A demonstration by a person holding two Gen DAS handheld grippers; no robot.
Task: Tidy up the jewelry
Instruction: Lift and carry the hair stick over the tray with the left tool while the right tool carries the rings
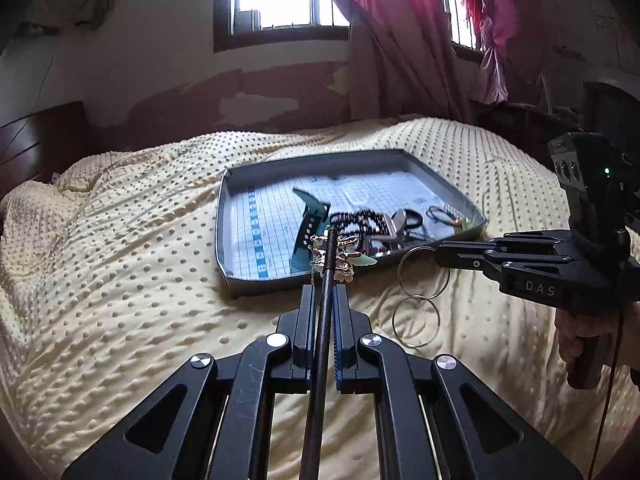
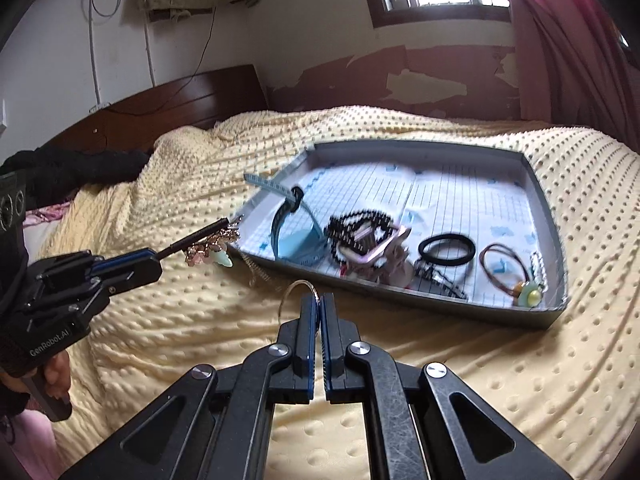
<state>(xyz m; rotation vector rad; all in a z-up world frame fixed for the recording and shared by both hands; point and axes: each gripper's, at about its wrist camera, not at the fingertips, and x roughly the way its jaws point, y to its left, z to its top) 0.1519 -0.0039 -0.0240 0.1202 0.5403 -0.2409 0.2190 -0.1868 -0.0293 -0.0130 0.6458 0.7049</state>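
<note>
Progress: most jewelry already sits in the grey tray on the bed: bead strands, black hair band, teal strap. Two pieces not yet in.
Left gripper: fingers pinching a dark hairpin stick, its gold charm cluster hanging at the tray's near edge.
Right gripper: fingers pressed on thin metal rings, held over the bed just near of the tray.
Left to do: both pieces into the tray, I'd judge.
</note>
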